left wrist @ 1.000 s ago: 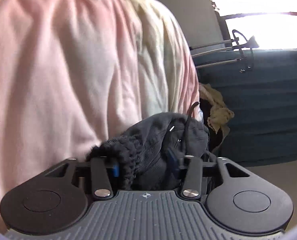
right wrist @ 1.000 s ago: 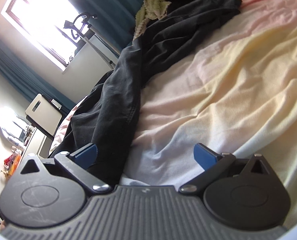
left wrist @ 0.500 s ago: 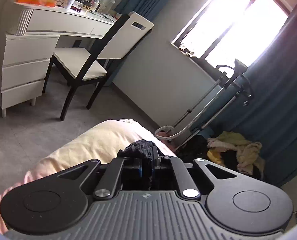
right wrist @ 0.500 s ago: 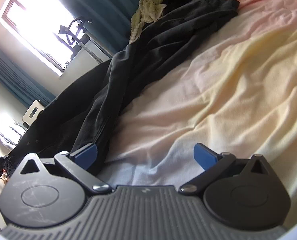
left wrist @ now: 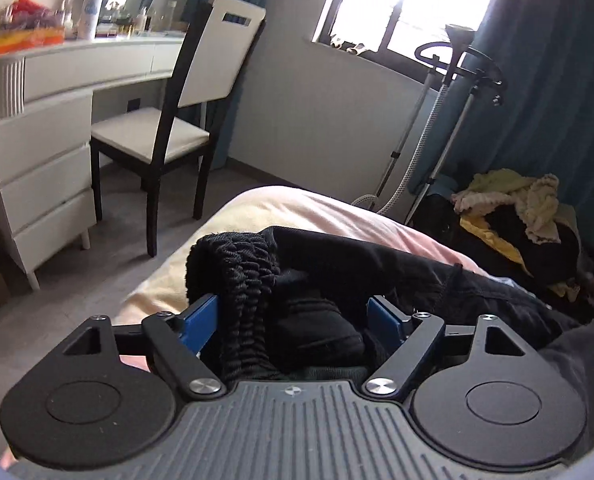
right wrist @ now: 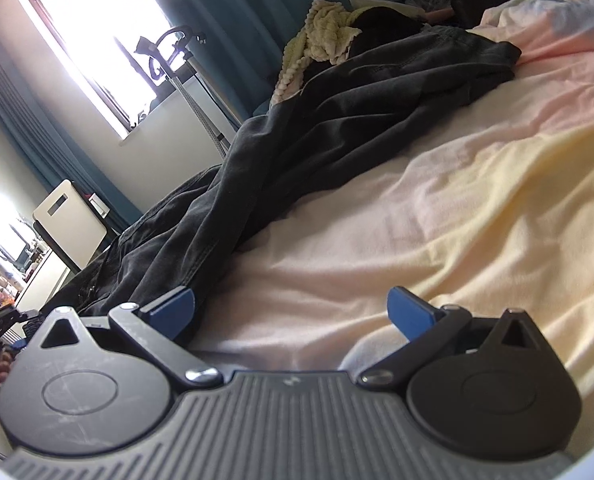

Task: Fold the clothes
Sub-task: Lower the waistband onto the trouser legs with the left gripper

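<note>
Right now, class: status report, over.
Left gripper just opened, dark trousers bunched between the jaws. Right gripper open over bedsheet. Nothing blocking.

Dressing-table clutter (left wrist: 29, 24) is blurred — the dark trousers (left wrist: 437, 280) run off-frame.

We're in a home bedroom: a bed (right wrist: 477, 184) right under the claw, a white dressing table (left wrist: 57, 92) crowded with bottles ahead to its left, a chair (left wrist: 185, 92) beside that, and a curtained window (left wrist: 409, 4) beyond.
</note>
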{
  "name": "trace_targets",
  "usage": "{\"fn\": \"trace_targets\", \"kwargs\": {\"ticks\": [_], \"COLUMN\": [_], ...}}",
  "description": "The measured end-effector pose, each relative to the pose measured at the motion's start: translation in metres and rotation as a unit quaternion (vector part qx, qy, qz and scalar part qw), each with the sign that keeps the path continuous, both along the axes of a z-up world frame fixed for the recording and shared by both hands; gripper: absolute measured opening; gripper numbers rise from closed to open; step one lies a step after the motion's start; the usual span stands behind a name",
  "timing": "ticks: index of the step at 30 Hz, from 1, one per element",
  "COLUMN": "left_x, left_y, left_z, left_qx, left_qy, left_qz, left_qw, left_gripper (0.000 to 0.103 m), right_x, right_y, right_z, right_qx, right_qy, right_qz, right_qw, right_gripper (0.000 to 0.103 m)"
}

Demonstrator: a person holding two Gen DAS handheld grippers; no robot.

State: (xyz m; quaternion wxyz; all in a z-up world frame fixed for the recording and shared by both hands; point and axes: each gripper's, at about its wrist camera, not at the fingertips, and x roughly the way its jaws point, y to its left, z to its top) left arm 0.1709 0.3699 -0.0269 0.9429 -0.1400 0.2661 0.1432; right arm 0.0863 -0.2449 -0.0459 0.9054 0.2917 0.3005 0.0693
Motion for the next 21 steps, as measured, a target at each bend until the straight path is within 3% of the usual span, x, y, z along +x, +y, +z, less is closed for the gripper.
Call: {"fn": "trace_targets", "kwargs": {"ticks": [2,3,5,6,7,10,11,12,14,17,18,20,21], "left_x": [-0.034,-0.05,-0.072,-0.079,-0.087,-0.103,-0.106,-0.104,-0.092,-0.069,-0.066,-0.065,-0.068], "left_y": [-0.035,-0.054,-0.088,-0.109,-0.132,-0.19,-0.205,-0.215,-0.23,-0.246,-0.249,-0.25,-0.249], "left_z": [0.011,0.012,0.01,0.006,0.001,-0.014,-0.02,-0.027,-0.043,-0.069,-0.072,-0.069,-0.066], "left_qx": [0.092,0.121,0.134,0.142,0.16,0.226,0.244,0.256,0.28,0.349,0.358,0.361,0.371], "left_qy": [-0.028,-0.032,0.002,0.032,0.059,0.092,0.095,0.099,0.121,0.17,0.175,0.174,0.168], "left_qz": [-0.038,-0.083,-0.184,-0.238,-0.291,-0.401,-0.426,-0.435,-0.435,-0.396,-0.393,-0.398,-0.402], "left_qw": [0.9946,0.9886,0.9738,0.9604,0.9415,0.8828,0.8662,0.8573,0.847,0.8321,0.8289,0.8252,0.82], "left_gripper": [0.084,0.085,0.085,0.085,0.085,0.085,0.085,0.086,0.088,0.089,0.084,0.063,0.045], "right_x": [-0.003,-0.005,-0.01,-0.012,-0.014,-0.02,-0.023,-0.026,-0.033,-0.038,-0.039,-0.042,-0.042], "right_y": [-0.003,-0.004,-0.004,-0.003,-0.003,-0.005,-0.006,-0.007,-0.009,-0.015,-0.017,-0.022,-0.023], "right_z": [0.003,0.006,0.01,0.013,0.015,0.018,0.019,0.021,0.023,0.02,0.019,0.017,0.017], "right_qx": [0.005,0.005,-0.003,-0.007,-0.008,-0.003,-0.003,-0.003,-0.001,0.009,0.012,0.018,0.02], "right_qy": [-0.005,-0.008,-0.015,-0.018,-0.021,-0.027,-0.029,-0.03,-0.033,-0.029,-0.027,-0.024,-0.022], "right_qz": [-0.004,-0.005,-0.005,-0.005,-0.004,-0.001,-0.001,-0.003,-0.008,-0.018,-0.021,-0.028,-0.032], "right_qw": [1.0,1.0,1.0,1.0,1.0,1.0,1.0,1.0,0.999,0.999,0.999,0.999,0.999], "right_gripper": [0.103,0.103,0.103,0.103,0.103,0.103,0.103,0.103,0.103,0.103,0.103,0.103,0.103]}}
